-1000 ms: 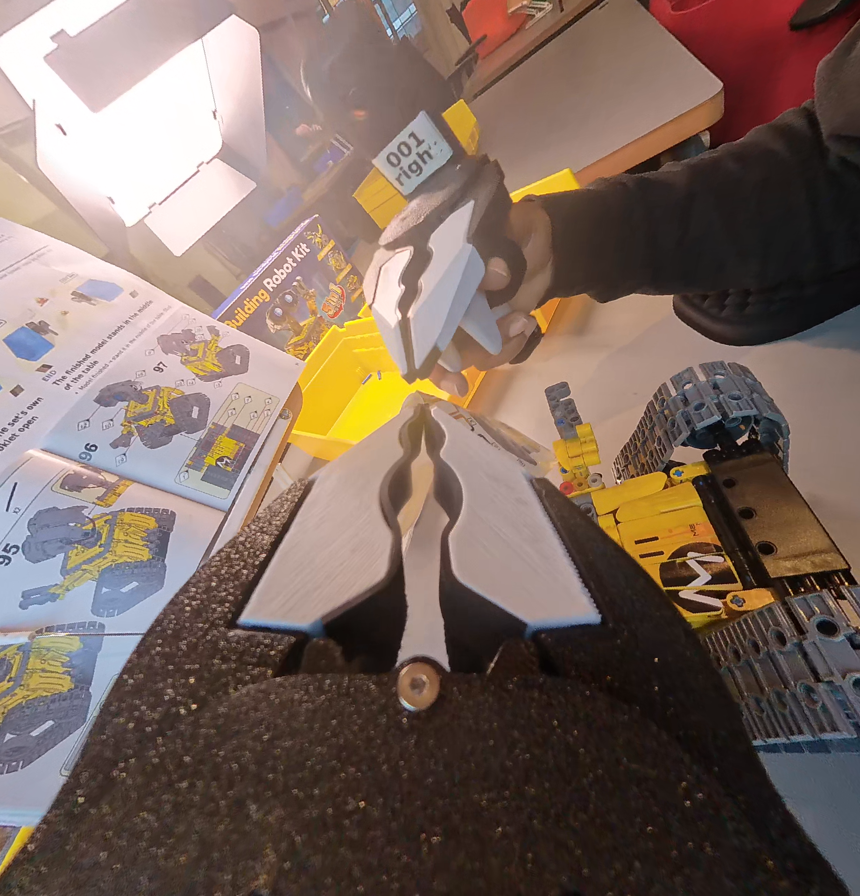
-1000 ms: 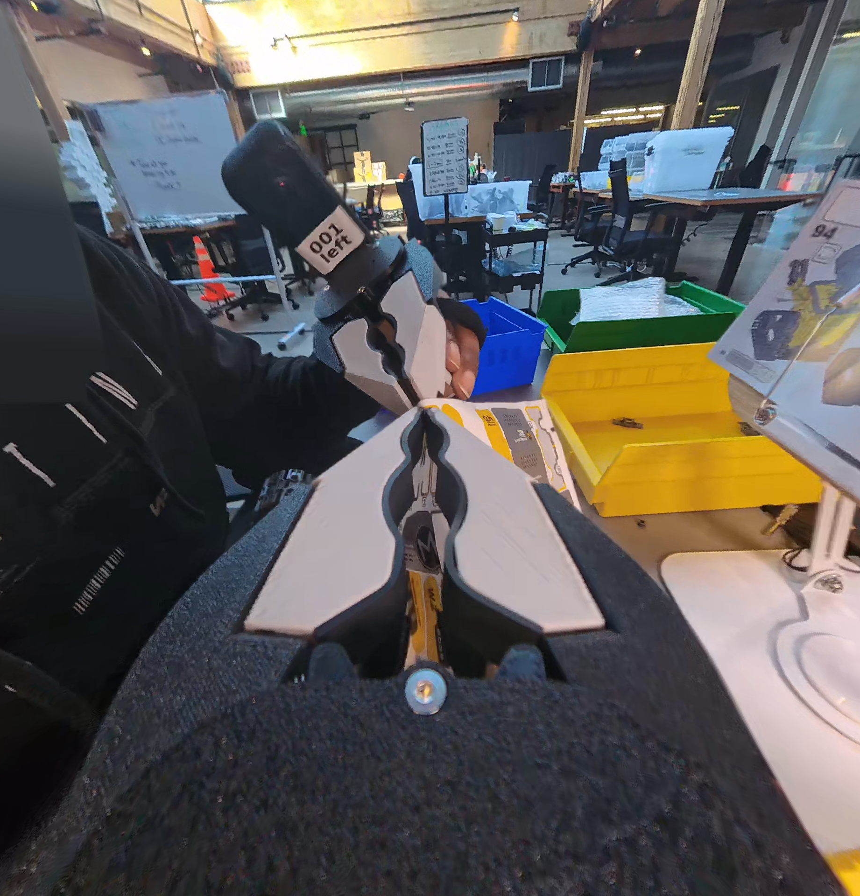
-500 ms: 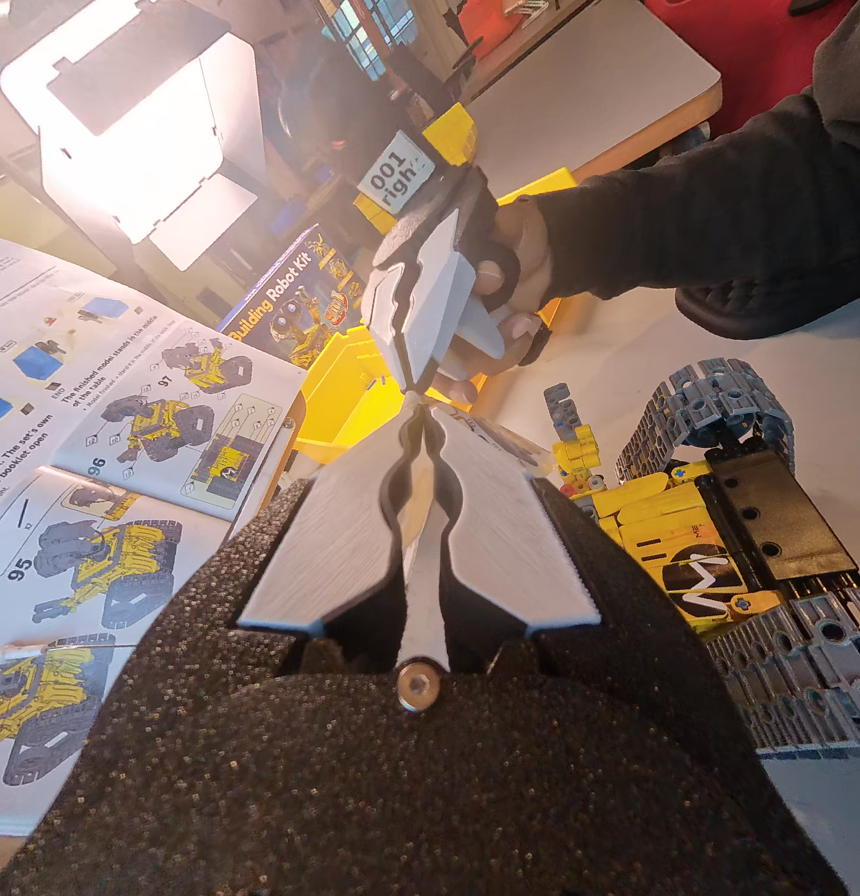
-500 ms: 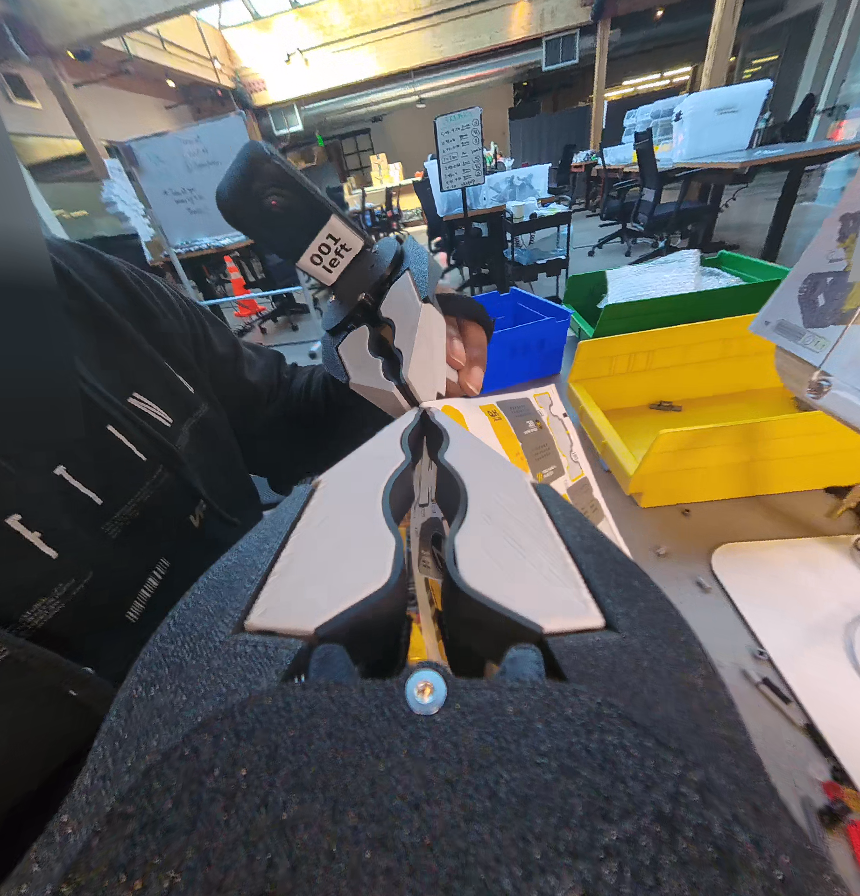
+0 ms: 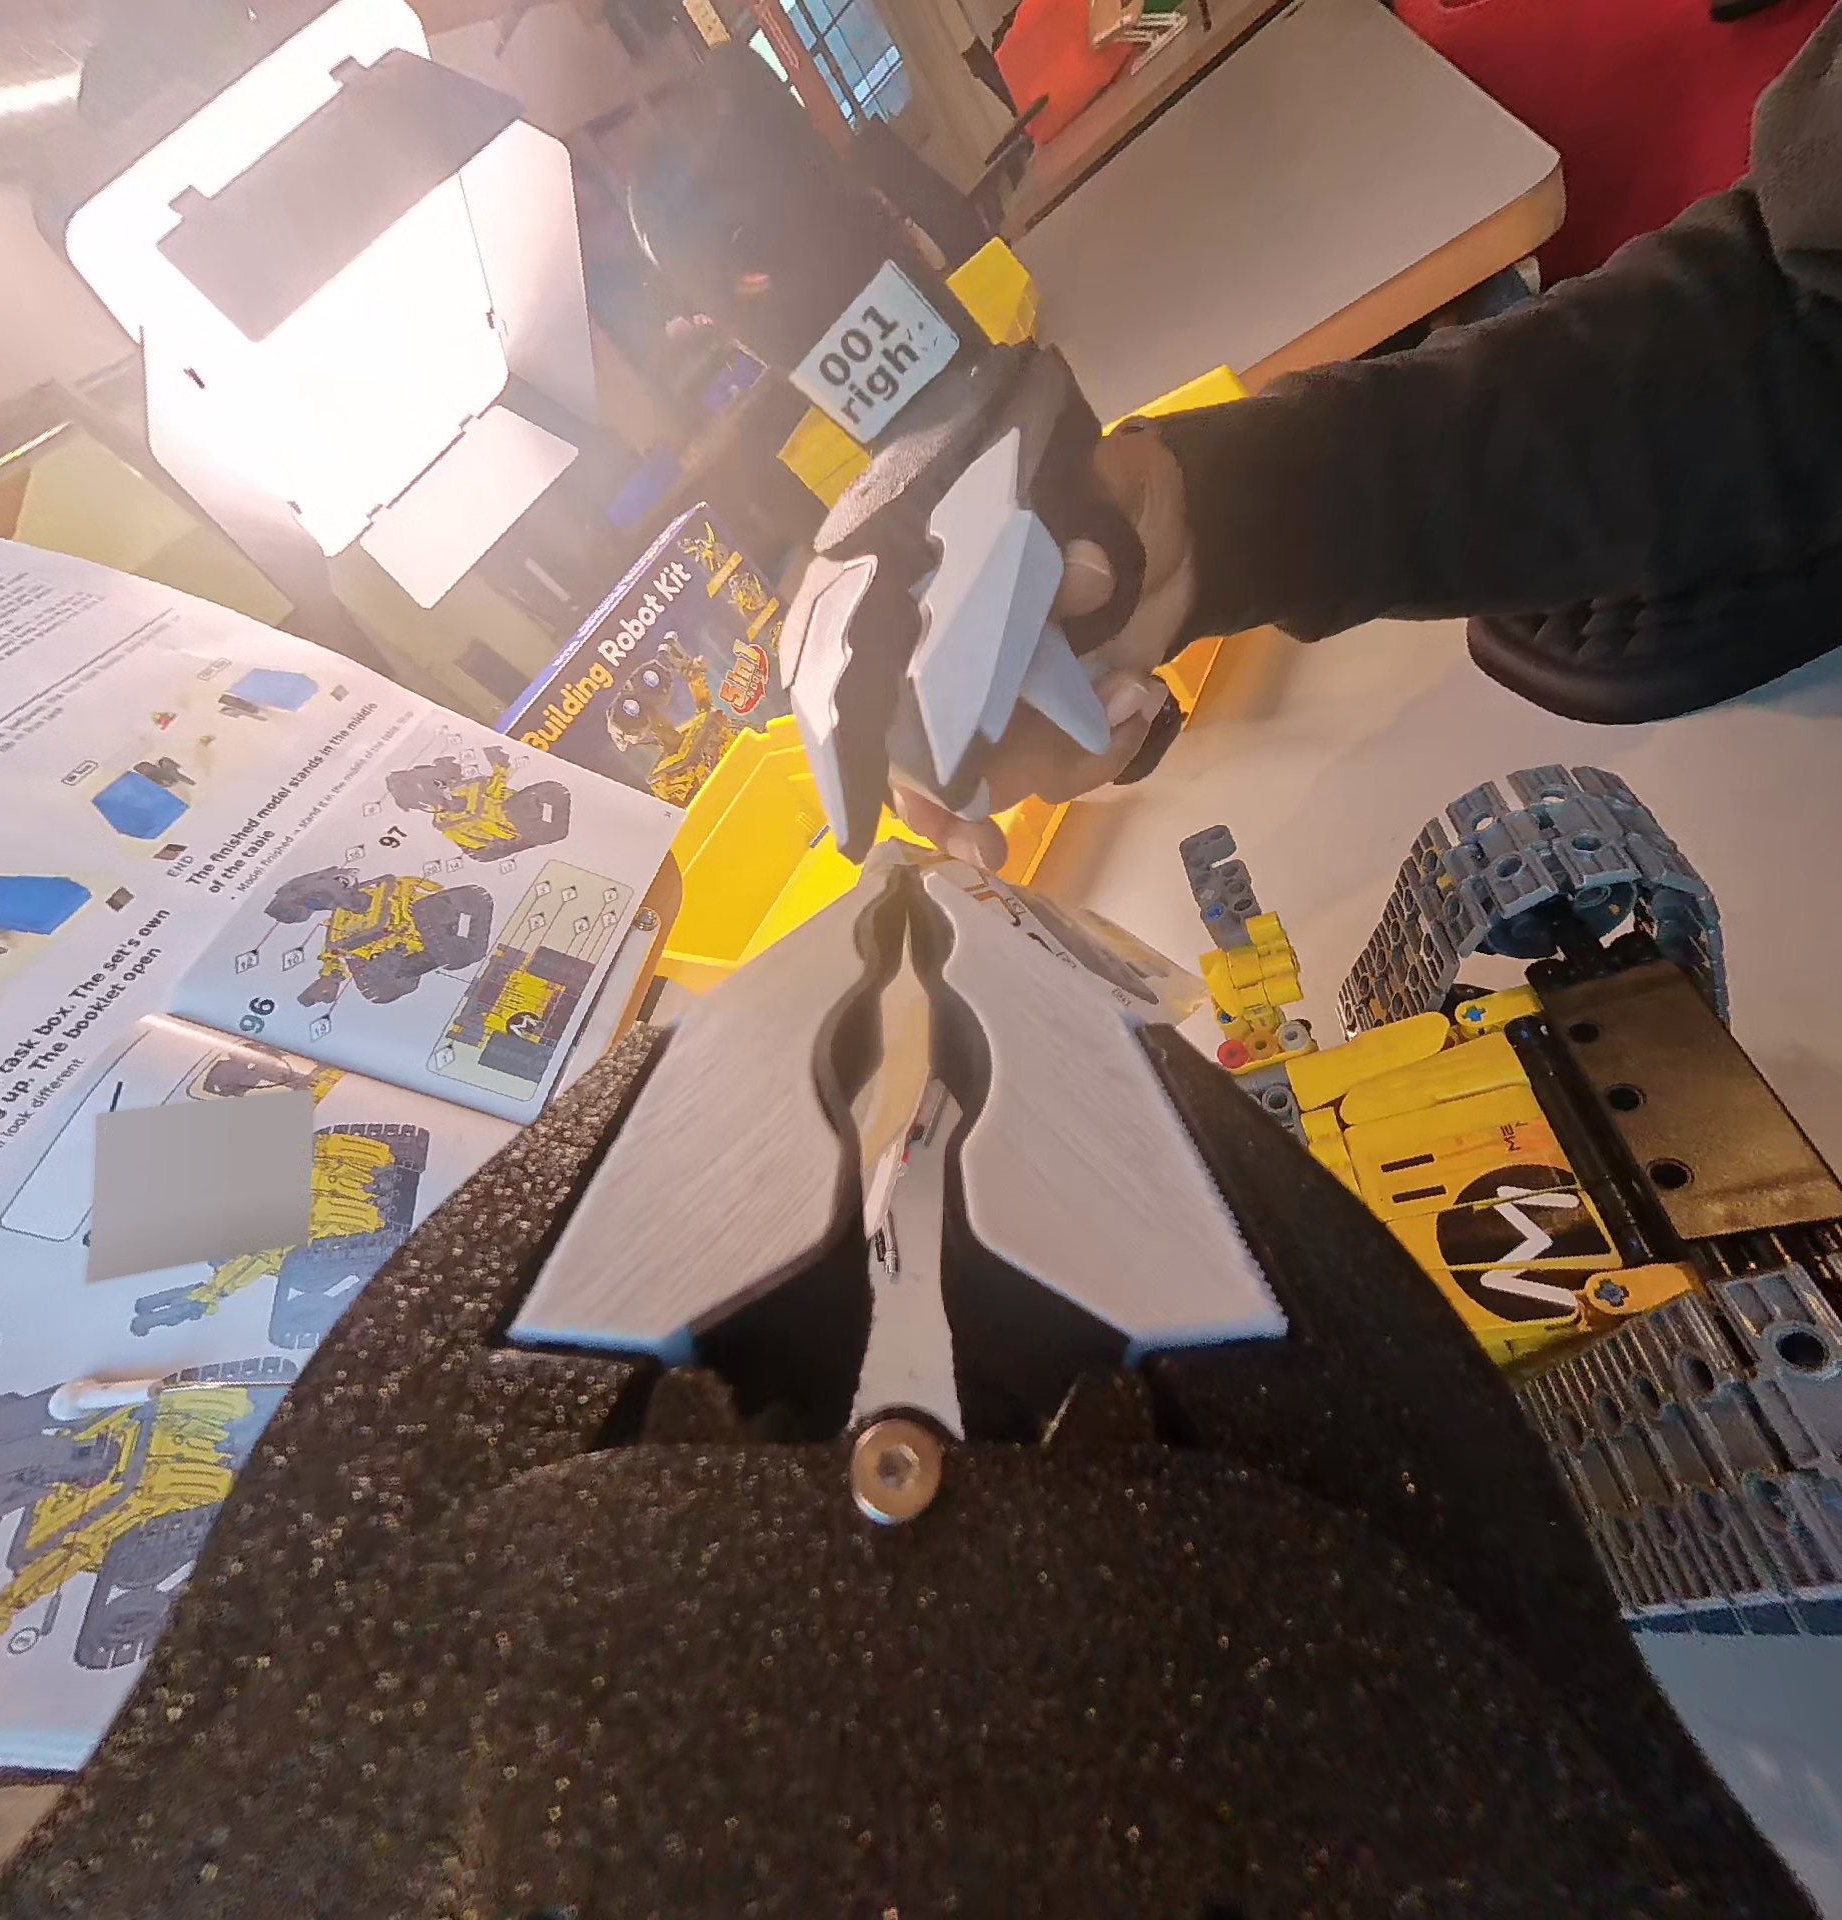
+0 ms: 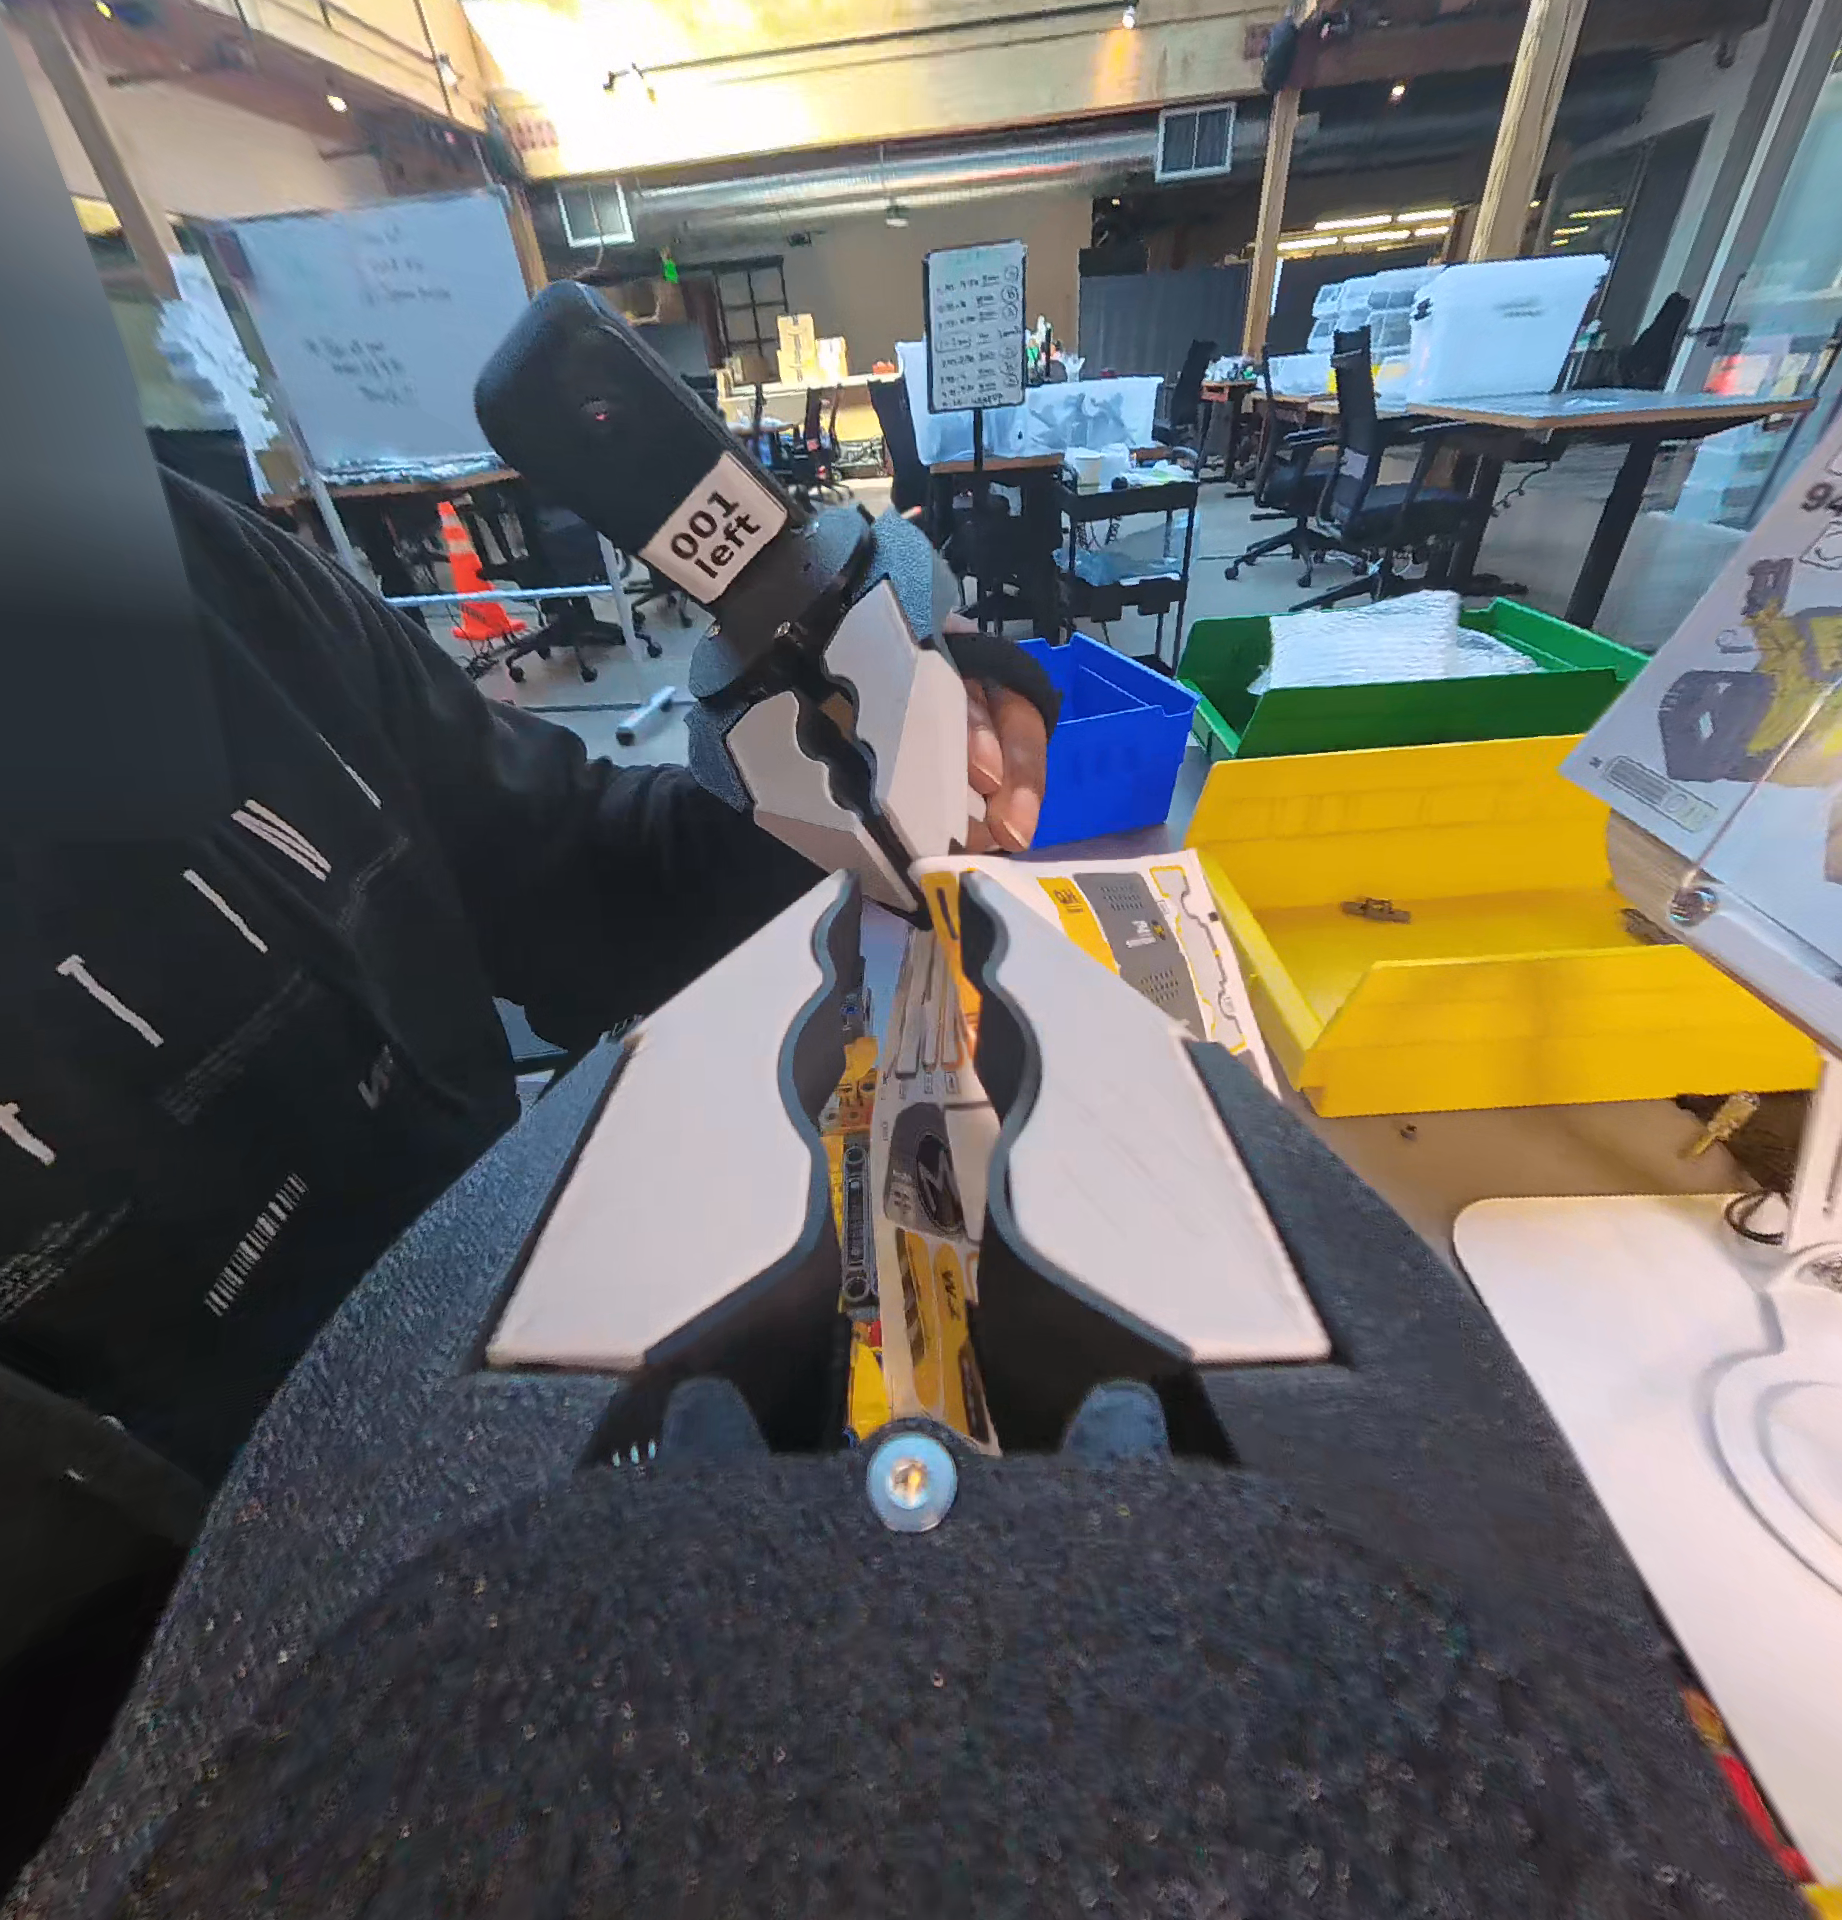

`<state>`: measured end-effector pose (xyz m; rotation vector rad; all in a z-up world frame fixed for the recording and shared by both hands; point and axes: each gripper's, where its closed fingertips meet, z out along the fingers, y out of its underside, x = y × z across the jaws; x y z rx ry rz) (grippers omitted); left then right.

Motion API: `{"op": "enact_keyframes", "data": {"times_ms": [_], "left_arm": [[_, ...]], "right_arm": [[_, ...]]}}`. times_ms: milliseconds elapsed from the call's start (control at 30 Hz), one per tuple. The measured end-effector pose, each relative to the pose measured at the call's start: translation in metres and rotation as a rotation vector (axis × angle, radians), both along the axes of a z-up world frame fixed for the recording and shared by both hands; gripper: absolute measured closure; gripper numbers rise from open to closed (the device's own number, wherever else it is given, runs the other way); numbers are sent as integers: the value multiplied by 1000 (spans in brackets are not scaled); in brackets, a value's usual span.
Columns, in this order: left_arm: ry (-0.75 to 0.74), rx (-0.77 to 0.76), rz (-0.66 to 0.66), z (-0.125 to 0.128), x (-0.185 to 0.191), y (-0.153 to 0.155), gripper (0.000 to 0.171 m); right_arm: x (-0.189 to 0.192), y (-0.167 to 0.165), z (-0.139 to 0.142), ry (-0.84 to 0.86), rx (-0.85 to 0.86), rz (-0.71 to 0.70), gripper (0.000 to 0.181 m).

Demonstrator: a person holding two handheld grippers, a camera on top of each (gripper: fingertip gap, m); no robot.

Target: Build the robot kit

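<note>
My left gripper is shut on the edge of a sticker sheet printed in yellow, grey and white, and holds it above the table. My right gripper is slightly open. The sheet runs through the gap between its fingers, and I cannot tell whether they still touch it. The two grippers meet tip to tip: the left gripper points into the right one's gap, and the right gripper hangs just above the left one's tips. A hand in a dark sleeve holds each one.
A yellow brick robot model with grey tracks lies at the right. An open instruction booklet and a kit box are at the left. A yellow bin, blue bin, green bin and white stand base are nearby. My left and right fingertips are right by each other.
My right gripper's fingers have parted; they were shut on the sheet before. The left gripper stays shut on it. Both grippers shifted slightly.
</note>
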<state>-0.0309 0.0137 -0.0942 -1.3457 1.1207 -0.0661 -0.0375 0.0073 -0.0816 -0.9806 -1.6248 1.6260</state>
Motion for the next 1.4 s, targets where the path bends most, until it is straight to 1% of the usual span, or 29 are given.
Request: {"op": "enact_keyframes", "data": {"times_ms": [133, 300, 433, 533, 567, 633, 700, 767, 800, 833, 867, 900, 1000, 1133, 1233, 1400], "left_arm": [[7, 4, -6, -1, 2, -1, 171], [15, 14, -5, -1, 3, -1, 171], [21, 38, -2, 1, 3, -1, 171], [23, 56, 3, 3, 2, -1, 171], [23, 60, 3, 3, 1, -1, 171], [29, 65, 7, 4, 1, -1, 171], [33, 66, 10, 3, 1, -1, 171], [36, 67, 13, 3, 0, 0, 171], [37, 68, 12, 3, 0, 0, 171], [38, 70, 10, 3, 1, -1, 171], [39, 71, 6, 3, 1, -1, 171], [40, 72, 1, 3, 2, -2, 171], [44, 78, -11, 2, 5, -3, 171], [27, 68, -23, 2, 7, -3, 171], [-2, 65, -35, 4, 7, -4, 171], [1, 79, -44, 6, 8, -6, 171]], "right_arm": [[-1, 0, -2, -9, 9, -8, 178], [0, 0, -2, -24, -37, 16, 181], [1, 1, 0, -60, -199, 80, 181], [5, 3, 7, -69, -366, 147, 181], [5, 5, 7, -76, -388, 150, 181], [2, 6, 2, -85, -343, 126, 181], [3, 3, 6, -62, -319, 130, 181], [3, 3, 6, -29, -220, 84, 181], [3, 3, 6, -16, -166, 61, 176], [3, 2, 5, -17, -120, 47, 166], [3, 0, 3, -21, -83, 40, 163], [3, -1, 3, -20, -54, 29, 163], [1, -3, -2, -33, -8, 14, 174], [2, -3, -3, -42, -25, 31, 179], [4, -3, 0, -39, -93, 67, 181], [6, -6, 3, -34, -210, 138, 181]]}}
